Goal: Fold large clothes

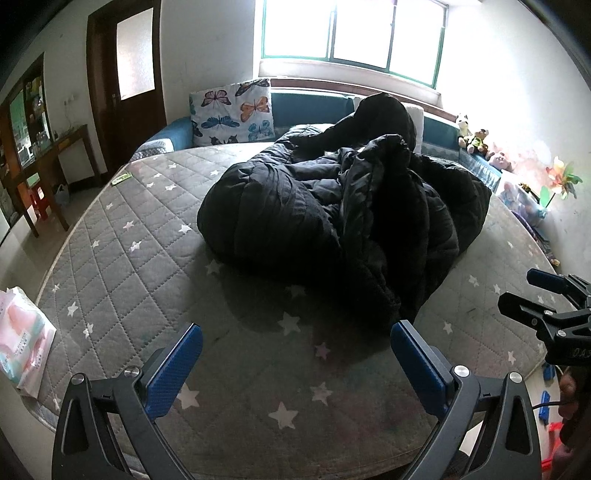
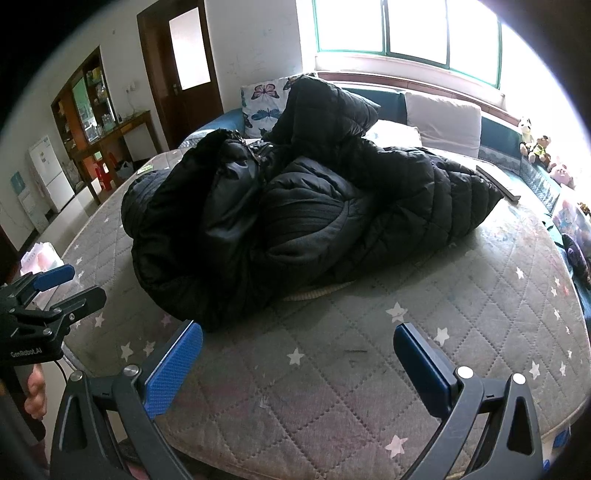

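While unheld, crumpled black jacket (image 1: 332, 206) on starred mattress (image 1: 147, 258)

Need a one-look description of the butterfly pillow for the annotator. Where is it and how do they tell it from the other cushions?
Start at the grey star-print mattress and follow it to the far end under the window. The butterfly pillow leans upright at the far left corner, near the dark door, left of the heaped black coat. It alone has coloured butterflies; the other cushions are plain.
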The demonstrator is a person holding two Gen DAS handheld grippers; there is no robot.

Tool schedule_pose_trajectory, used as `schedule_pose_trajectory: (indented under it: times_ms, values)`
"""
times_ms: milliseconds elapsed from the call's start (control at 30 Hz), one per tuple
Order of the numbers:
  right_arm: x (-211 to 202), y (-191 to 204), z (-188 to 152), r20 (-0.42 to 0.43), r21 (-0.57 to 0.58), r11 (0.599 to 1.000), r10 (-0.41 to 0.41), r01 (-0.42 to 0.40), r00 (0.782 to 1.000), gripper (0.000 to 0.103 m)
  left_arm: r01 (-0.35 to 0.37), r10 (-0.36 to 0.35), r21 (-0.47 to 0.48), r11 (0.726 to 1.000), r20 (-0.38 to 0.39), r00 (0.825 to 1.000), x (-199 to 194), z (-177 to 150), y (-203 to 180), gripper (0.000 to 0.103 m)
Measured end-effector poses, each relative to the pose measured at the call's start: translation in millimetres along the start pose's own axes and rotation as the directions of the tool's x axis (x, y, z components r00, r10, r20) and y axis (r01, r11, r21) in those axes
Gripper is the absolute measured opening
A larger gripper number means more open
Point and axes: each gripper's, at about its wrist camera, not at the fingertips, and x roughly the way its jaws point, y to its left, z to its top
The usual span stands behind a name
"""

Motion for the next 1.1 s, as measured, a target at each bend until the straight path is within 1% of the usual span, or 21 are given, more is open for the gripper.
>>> schedule_pose_trajectory:
  times_ms: [600,1100]
  values:
    - [8,2,2,-0.012,-0.006,1.0,0.012,-0.012,1.0,0.103,-0.005,0.005,-0.001,1.0,-0.031,1.0,11,4,1,0.103]
    - [12,5,5,-0.018,-0.012,1.0,0.022,-0.022,1.0,0.103,-0.006,0.006,0.0,1.0,-0.038,0.999,17,6,4,0.103]
